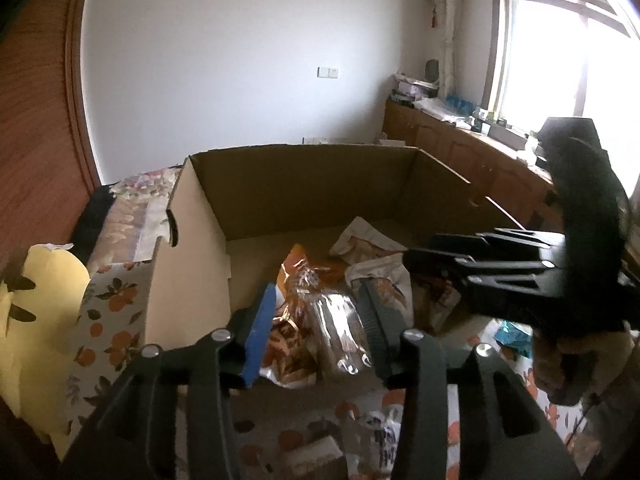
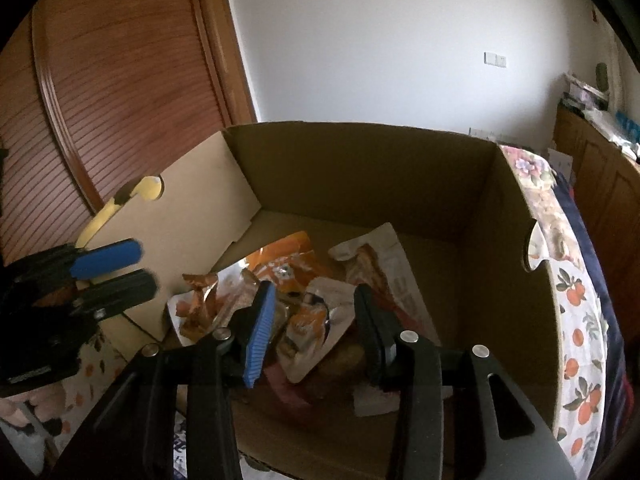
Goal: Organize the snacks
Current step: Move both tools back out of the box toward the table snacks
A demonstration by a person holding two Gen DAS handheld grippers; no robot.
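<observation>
Two hand-held grippers hovered over an open cardboard box (image 1: 304, 184) that sat on an orange-patterned cloth (image 1: 108, 320). A heap of snack packets (image 2: 304, 292), orange, white and silvery, lay on the box floor. The left gripper (image 1: 320, 320) stood with its jaws apart above a silvery packet (image 1: 340, 332), gripping nothing. The right gripper (image 2: 316, 324) likewise stood parted above the heap, nothing pressed between its pads.
</observation>
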